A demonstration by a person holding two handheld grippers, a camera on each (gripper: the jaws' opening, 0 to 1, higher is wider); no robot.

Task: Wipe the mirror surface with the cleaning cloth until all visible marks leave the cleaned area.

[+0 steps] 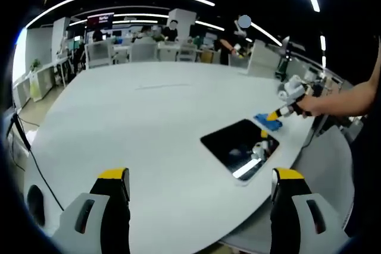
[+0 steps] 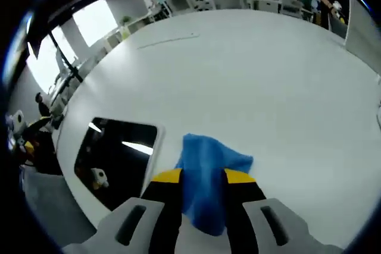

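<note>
1. Right tool (image 2: 202, 176): jaws clamped on blue cleaning cloth (image 2: 208, 173), w/ cloth resting on white worktop (image 2: 256, 75) just beside mirror (image 2: 113, 159).
2. Left tool (image 1: 199, 176): jaws wide apart, nothing between, held above worktop, well apart from mirror (image 1: 238, 147).
3. Mirror: dark, flat on worktop near its edge, reflecting ceiling lights.

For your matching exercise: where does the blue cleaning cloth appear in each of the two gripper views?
Left gripper view: the blue cleaning cloth sits right of centre, at the tip of the right gripper, beside the mirror's far edge.
Right gripper view: bottom centre, clamped in the right gripper.
Shared landmark: the dark mirror lying on the white table.
</note>
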